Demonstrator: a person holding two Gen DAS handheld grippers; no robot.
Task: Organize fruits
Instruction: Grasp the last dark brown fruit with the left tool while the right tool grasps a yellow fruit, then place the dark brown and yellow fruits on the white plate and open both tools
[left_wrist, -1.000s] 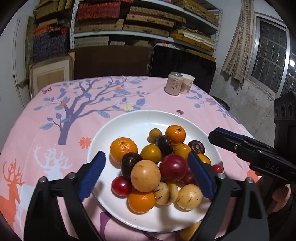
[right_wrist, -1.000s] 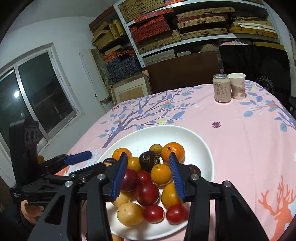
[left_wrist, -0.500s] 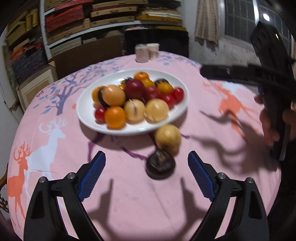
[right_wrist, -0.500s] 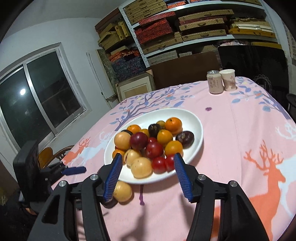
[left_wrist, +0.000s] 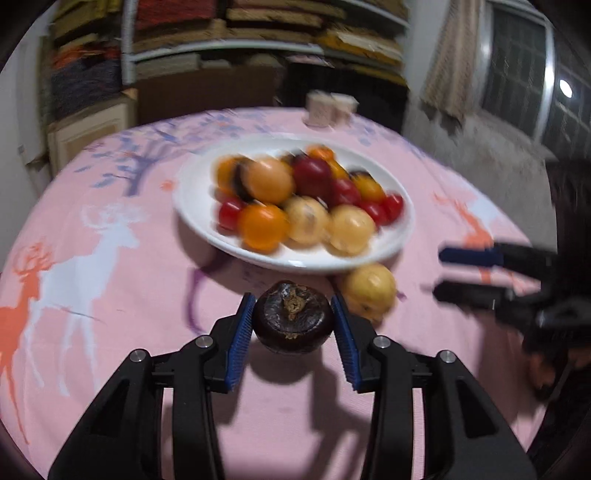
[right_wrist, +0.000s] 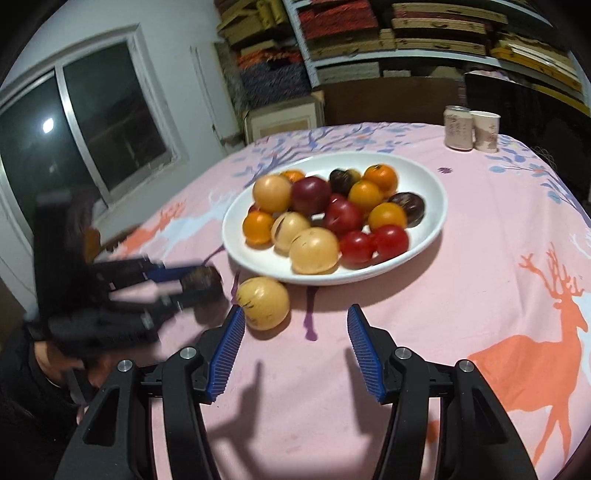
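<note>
Left hand-held gripper (left_wrist: 293, 323): its jaws have just been closing and now sit against both sides of the dark purple fruit (left_wrist: 293, 321), stem scar facing the camera — a side-on hold that suits a round, hard-shelled thing.
Dark purple fruit: on the counter (left_wrist: 110, 314), just in front of the white plate (left_wrist: 192, 199), not on it. Whether it has left the cloth I cannot tell.
Right hand-held gripper (right_wrist: 295, 343): jaws moderately apart with nothing between them, hovering over bare pink cloth; the yellow fruit (right_wrist: 263, 302) lies just off its left pad.
Yellow fruit: loose on the counter, close against the plate's near rim and just beside the dark fruit.
White plate: piled with orange, red, yellow and dark fruit, well mixed.
Likely reason: the two strays lie outside the pile — one hand takes each, probably to sort by kind.
Risk: round fruit may roll if nudged.
Background: a can (right_wrist: 458, 127) and a paper cup (right_wrist: 487, 131) stand well apart at the far edge.
</note>
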